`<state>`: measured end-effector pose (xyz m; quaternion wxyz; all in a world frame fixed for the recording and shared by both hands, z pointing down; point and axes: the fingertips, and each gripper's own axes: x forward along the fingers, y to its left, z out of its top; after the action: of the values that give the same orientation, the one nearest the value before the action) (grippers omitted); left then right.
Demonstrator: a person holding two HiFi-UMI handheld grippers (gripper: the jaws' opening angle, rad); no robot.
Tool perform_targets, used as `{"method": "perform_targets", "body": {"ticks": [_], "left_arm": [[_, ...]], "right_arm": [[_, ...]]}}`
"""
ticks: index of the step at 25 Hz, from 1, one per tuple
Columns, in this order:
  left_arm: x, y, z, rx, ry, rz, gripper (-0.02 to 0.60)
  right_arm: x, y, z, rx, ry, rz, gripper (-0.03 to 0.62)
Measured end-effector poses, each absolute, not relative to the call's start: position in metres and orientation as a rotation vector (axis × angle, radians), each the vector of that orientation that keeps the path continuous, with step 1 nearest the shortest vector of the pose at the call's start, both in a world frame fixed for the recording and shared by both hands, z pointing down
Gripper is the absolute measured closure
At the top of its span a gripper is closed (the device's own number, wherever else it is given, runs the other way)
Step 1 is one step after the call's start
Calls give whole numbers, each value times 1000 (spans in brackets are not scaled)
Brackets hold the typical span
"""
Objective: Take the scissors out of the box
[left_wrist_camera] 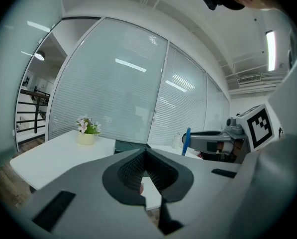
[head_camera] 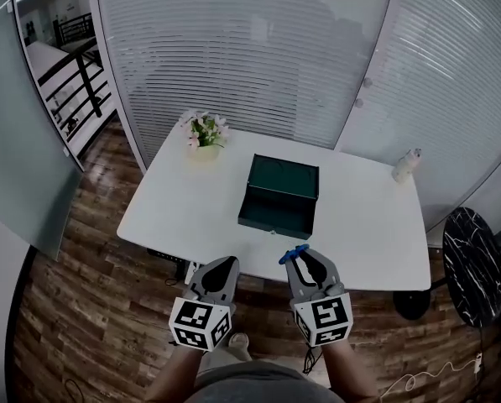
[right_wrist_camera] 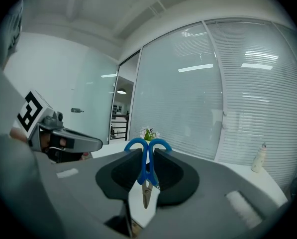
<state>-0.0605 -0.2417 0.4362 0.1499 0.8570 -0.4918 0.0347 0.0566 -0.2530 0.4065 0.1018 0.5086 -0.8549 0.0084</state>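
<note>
Scissors [right_wrist_camera: 147,159] are out of the box [head_camera: 279,198], gripped in the right gripper's [head_camera: 305,261] jaws; left gripper [head_camera: 224,264] jaws closed, empty; next, likely lay them on the desk [head_camera: 174,204]

Head view steeply down over table [head_camera: 191,200]; gripper views low, level, both toward the flowers [left_wrist_camera: 87,126].
</note>
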Motion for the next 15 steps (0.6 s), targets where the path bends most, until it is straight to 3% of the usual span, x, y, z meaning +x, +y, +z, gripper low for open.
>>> {"method": "perform_targets", "body": {"ticks": [15], "left_arm": [[-21, -110, 424, 2456, -1436, 100, 577]], "right_arm": [[96, -103, 401, 1550, -2575, 64, 508]]}}
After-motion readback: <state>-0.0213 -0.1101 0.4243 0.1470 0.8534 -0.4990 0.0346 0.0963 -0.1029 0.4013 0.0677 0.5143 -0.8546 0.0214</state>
